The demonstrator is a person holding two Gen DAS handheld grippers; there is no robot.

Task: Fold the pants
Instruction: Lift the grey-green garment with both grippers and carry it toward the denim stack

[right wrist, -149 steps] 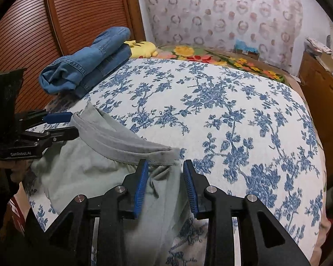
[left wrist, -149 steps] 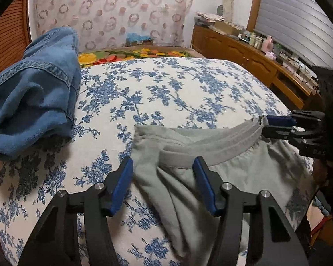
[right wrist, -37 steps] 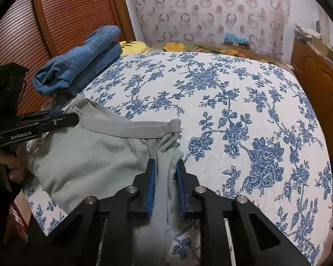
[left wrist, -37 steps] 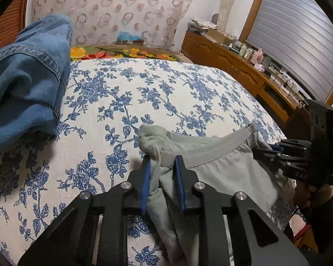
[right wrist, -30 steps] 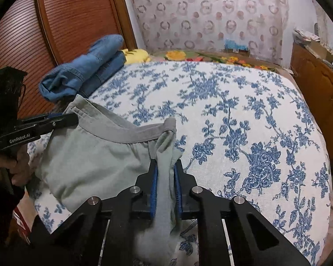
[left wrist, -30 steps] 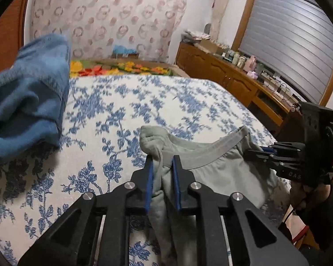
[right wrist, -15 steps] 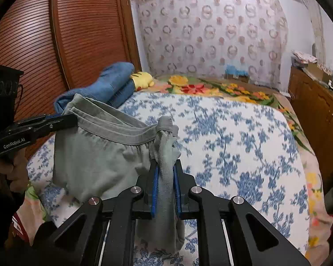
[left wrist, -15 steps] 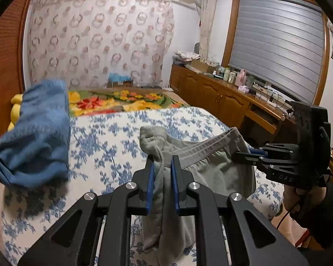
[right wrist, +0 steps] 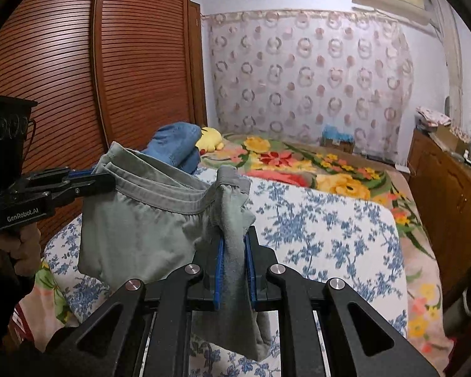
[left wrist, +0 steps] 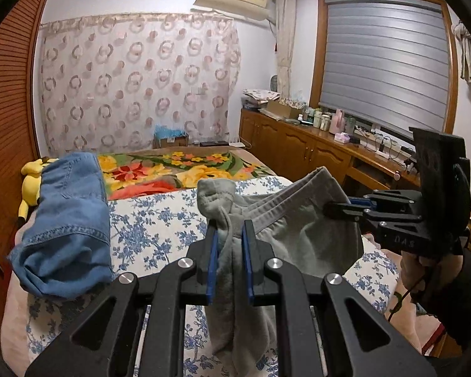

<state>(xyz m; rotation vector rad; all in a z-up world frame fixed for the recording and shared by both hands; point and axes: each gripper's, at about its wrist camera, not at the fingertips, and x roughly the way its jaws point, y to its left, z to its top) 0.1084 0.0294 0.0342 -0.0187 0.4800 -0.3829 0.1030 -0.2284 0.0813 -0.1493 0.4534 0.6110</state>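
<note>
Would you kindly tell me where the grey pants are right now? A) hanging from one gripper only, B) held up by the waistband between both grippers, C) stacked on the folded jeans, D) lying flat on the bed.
B: the left gripper and right gripper each pinch a waistband end of the grey pants, which hang above the bed.

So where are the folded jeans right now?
The jeans lie on the bed's left side in the left wrist view, beside the yellow plush and the wooden wardrobe.
</note>
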